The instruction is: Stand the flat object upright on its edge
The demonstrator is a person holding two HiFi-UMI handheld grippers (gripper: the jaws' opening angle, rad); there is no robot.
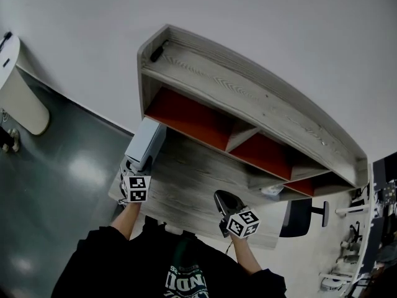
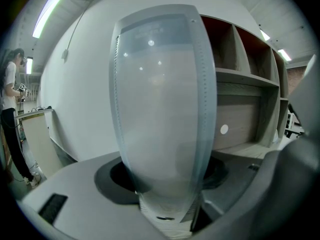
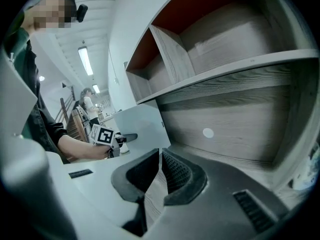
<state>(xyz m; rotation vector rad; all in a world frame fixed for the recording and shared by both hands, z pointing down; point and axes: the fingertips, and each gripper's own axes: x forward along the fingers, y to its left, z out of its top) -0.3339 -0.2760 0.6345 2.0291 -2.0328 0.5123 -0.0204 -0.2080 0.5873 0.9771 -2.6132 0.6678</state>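
The wooden desk (image 1: 198, 185) runs under both claws, and its shelf unit (image 1: 248, 98) with red back panels stands ahead of them. The flat pale grey panel (image 1: 146, 143) stands upright on its edge at the desk's left end, directly ahead of the left claw (image 1: 131, 166) and well off to the right claw's (image 1: 226, 202) left.

In the left gripper view the panel (image 2: 160, 109) fills the gap between the jaws of the left claw (image 2: 165, 179), which stand wide and grasp it, a pad against each side. In the right gripper view the right claw (image 3: 159, 166) is clenched on nothing, its ribbed pads together just above bare desk. From there the panel (image 3: 137, 126) shows to its left with the left claw (image 3: 117, 138) on it. A small white dot (image 3: 208, 132) marks the wood ahead of the right claw.
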